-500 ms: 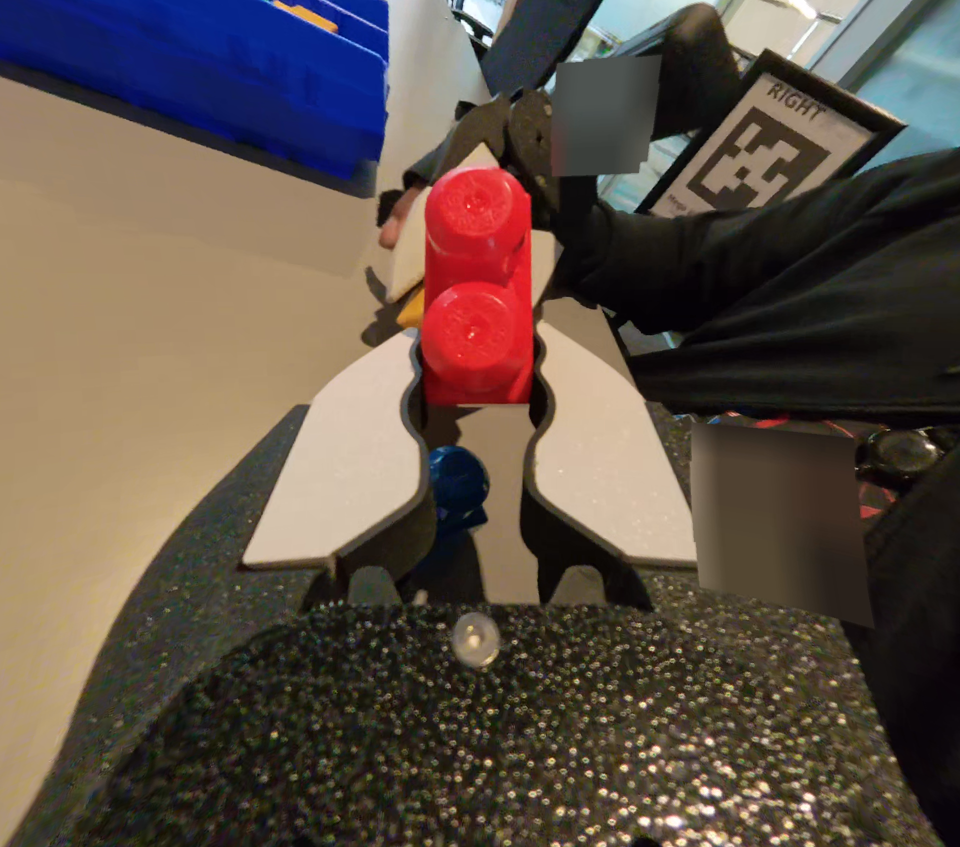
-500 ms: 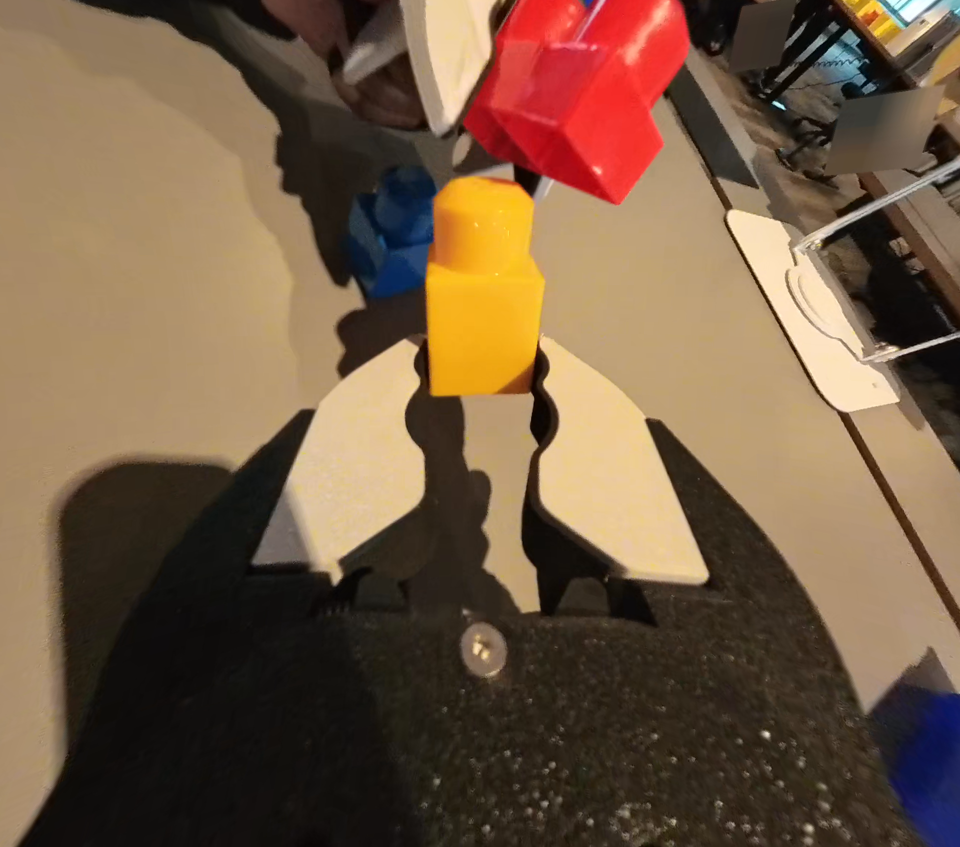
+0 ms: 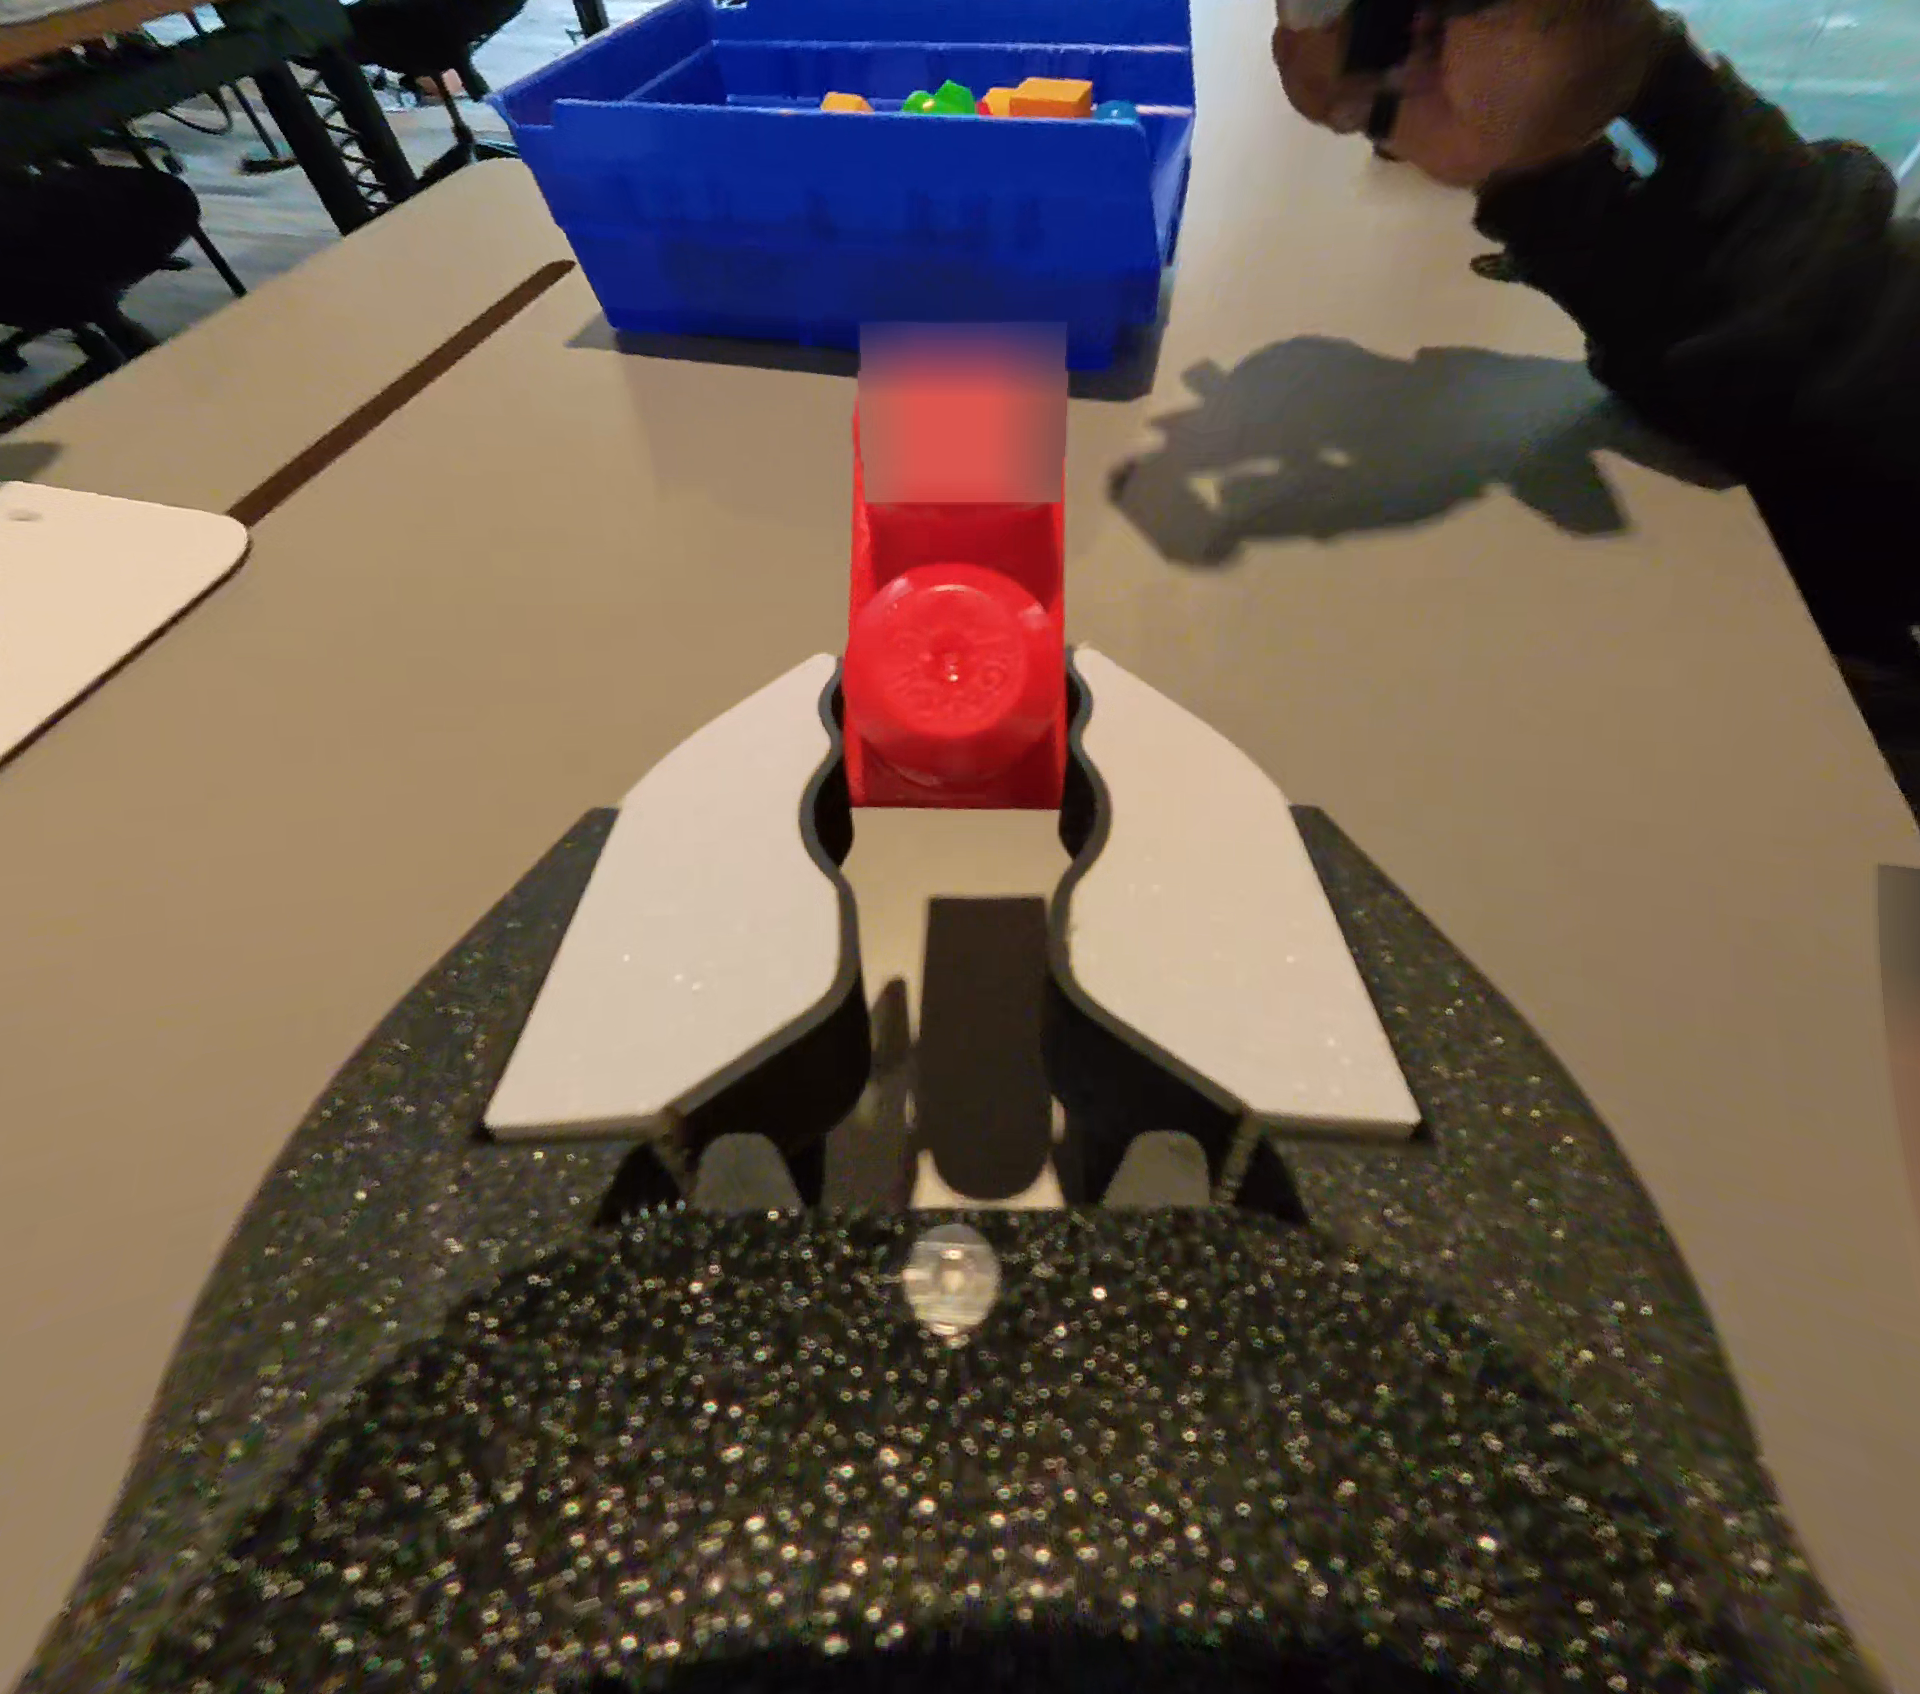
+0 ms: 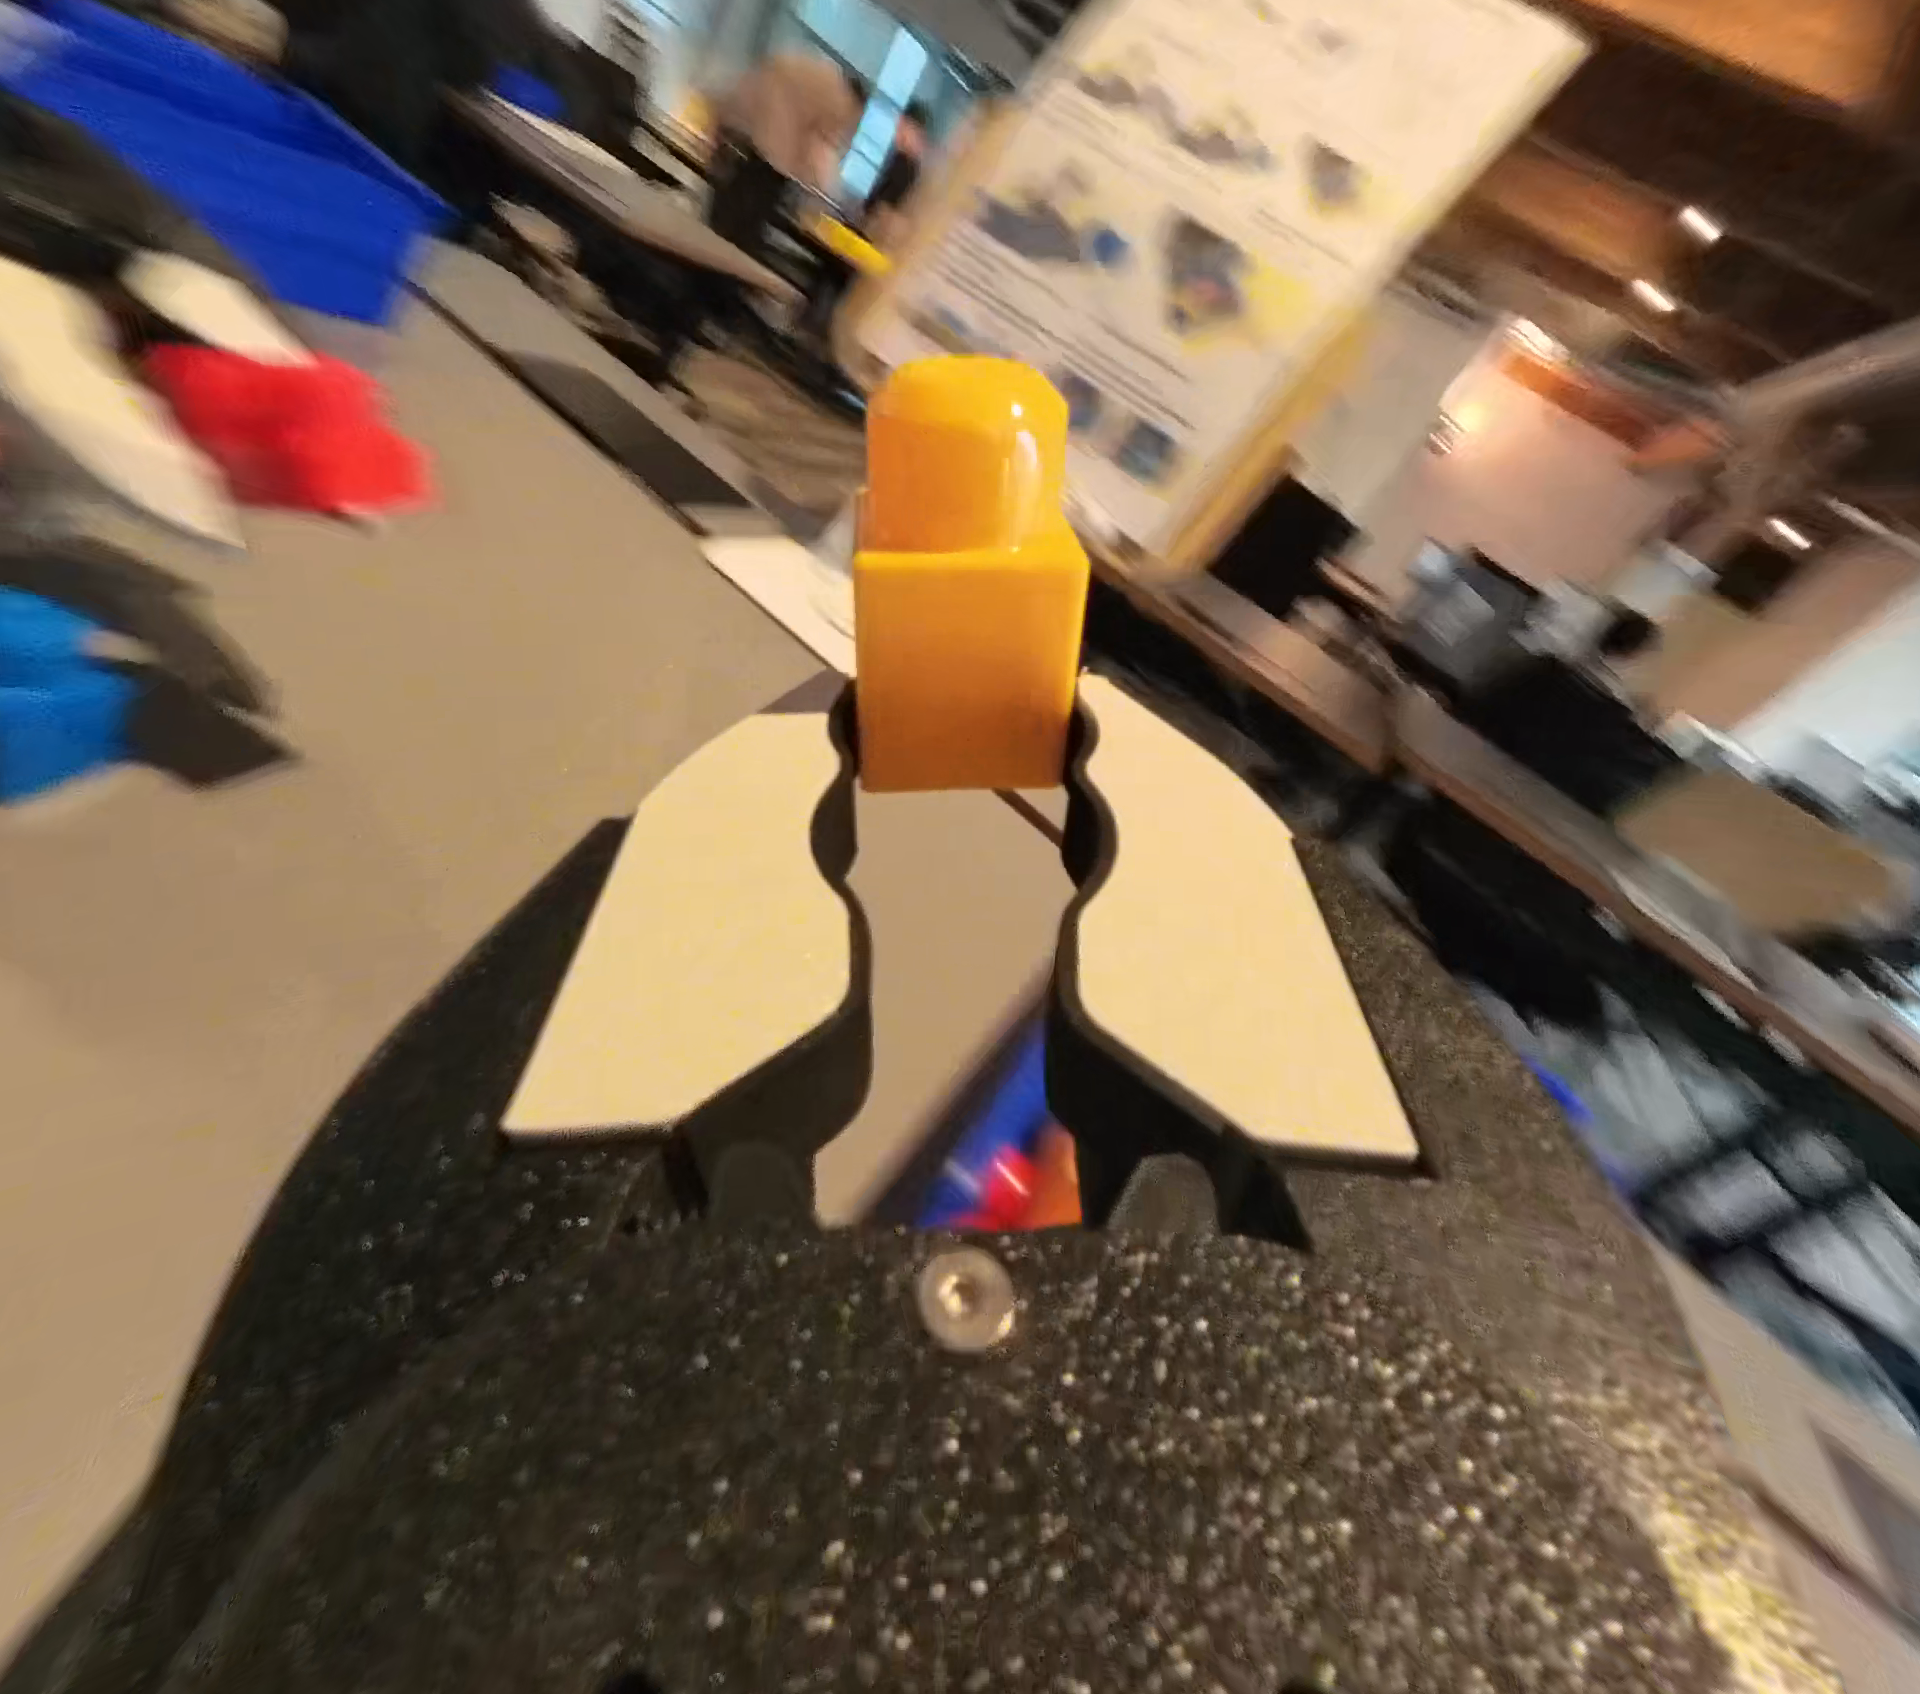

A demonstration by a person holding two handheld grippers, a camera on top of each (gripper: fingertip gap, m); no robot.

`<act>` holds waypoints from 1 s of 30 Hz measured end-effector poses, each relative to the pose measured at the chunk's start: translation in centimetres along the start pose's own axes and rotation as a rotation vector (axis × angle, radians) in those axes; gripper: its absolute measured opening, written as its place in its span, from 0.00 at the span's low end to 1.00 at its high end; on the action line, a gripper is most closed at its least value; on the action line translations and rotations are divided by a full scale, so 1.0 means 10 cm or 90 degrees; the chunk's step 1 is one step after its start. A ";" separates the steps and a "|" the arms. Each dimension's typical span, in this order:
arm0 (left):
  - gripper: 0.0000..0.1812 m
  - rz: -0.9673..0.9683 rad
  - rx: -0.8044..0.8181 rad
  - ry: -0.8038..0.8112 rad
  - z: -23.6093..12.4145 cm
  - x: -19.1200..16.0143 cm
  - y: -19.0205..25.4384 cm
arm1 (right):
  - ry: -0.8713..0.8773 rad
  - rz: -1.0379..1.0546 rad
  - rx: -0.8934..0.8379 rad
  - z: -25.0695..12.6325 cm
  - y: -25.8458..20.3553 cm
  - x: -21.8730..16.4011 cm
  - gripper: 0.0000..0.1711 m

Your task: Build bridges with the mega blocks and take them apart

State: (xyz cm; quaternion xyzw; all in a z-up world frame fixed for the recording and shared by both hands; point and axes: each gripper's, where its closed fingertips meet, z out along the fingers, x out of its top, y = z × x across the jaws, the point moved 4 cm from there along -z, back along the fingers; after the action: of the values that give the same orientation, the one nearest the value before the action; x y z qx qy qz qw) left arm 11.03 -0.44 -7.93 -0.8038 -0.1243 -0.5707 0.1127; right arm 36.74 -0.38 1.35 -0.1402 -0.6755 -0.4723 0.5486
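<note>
Rows of office tables and black chairs fill the room behind my grey table (image 3: 436, 709), where a blue bin (image 3: 862, 190) sits ahead of me with orange and green blocks showing over its rim. To the far left, a white board (image 3: 94, 584) lies flat on the tabletop.

My left gripper (image 3: 956, 709) is clamped on a red block (image 3: 951, 688), its fingers pressing the block's two sides, one round stud facing the camera. The block's far end is covered by a mosaic patch. It is held above the table, in line with the bin but short of it.

My right gripper (image 4: 961, 740) grips an orange block (image 4: 966, 668) by its square base, the single stud pointing away from me. This view is badly blurred, so the background is mostly smears: a tilted poster (image 4: 1195, 190) stands behind the block. In the left wrist view my right hand (image 3: 1475, 65) shows at the upper right, raised over the table, well apart from the red block, casting a shadow on the surface.
</note>
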 end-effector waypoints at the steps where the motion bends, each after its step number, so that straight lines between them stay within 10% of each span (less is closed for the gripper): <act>1: 0.20 0.003 0.004 0.003 0.00 0.01 0.00 | -0.037 0.010 -0.055 -0.08 0.25 -0.16 0.21; 9: 0.20 0.013 0.020 -0.002 0.00 0.00 -0.02 | -0.229 0.282 -0.130 -0.44 1.03 -1.13 0.21; 17: 0.20 0.032 0.011 -0.016 0.03 0.01 0.06 | -0.413 0.202 -0.125 -0.19 0.83 -1.52 0.24; 24: 0.20 0.084 -0.015 -0.040 0.12 0.02 0.23 | -0.224 0.214 -0.124 -0.16 0.74 -0.99 0.35; 30: 0.20 0.141 -0.028 -0.052 0.21 0.03 0.37 | -0.050 0.158 0.265 0.24 -0.61 -0.14 0.29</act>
State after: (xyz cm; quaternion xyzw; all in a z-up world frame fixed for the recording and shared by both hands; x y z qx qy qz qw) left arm 14.19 -3.29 -8.49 -0.8376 -0.0267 -0.5241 0.1520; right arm 31.50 -1.18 -2.72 -0.1244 -0.7565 -0.2465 0.5928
